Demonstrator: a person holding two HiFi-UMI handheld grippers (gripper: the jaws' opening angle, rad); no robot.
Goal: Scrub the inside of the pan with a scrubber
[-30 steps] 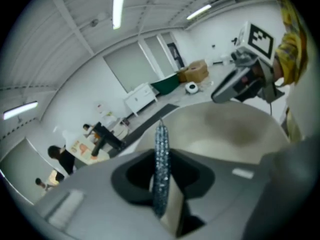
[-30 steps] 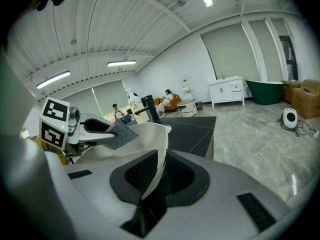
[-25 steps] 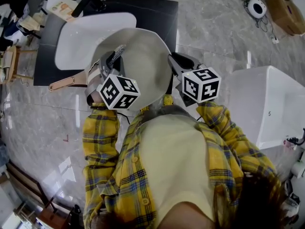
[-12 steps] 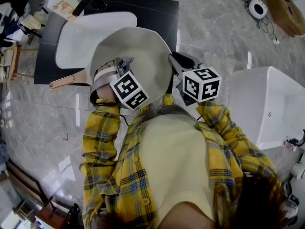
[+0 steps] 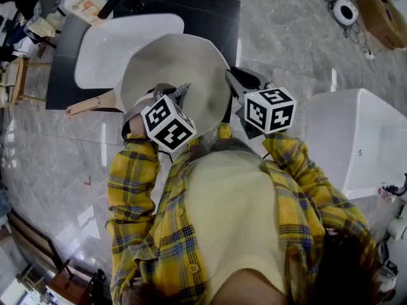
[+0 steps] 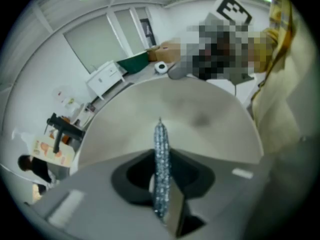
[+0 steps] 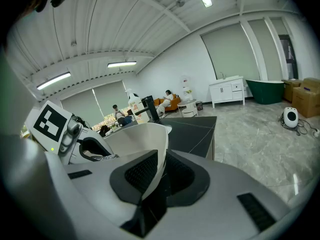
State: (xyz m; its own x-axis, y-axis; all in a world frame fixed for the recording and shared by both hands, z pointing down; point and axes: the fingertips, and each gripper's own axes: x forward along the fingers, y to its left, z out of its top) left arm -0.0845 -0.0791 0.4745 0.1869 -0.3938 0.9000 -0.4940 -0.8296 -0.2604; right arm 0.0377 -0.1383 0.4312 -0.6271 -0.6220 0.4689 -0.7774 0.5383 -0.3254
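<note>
Since a second ago your left gripper [image 5: 173, 97] has swept the scrubber [image 5: 182, 90] from the handle side of the pan [image 5: 191, 59] in toward its middle, nearer your body. Right gripper [image 5: 234, 81] hasn't budged.

Grip state:
- Left: jaws shut hard on the scrubber, a thin glittery metal pad held edge-on and sticking out past the fingertips.
- Right: jaws clamped on the pan's rim, on the side opposite the copper handle [image 5: 89, 107], which hangs free.

My read on why: the rim clamp holds the pan off the black table [image 5: 210, 18] with its open face turned to you, so the left can reach the inside. With the scrubber pinched edge-on you drag a narrow edge rather than a flat face.

View differences:
- Head view places the scrubber within the pan, but the marker cube [image 5: 168, 124] covers the left jaws.
- Left gripper view shows the pinch itself. The pan's pale inner face fills everything beyond the scrubber tip, with a faint dark smudge [image 6: 202, 119] just right of the tip.
- Right gripper view shows the rim passing between the pads, and the left gripper at the pan's far side.

Contact: the scrubber is probably touching the inner face, but no view shows the touch point cleanly.

A white basin [image 5: 121, 40] sits behind the pan.
</note>
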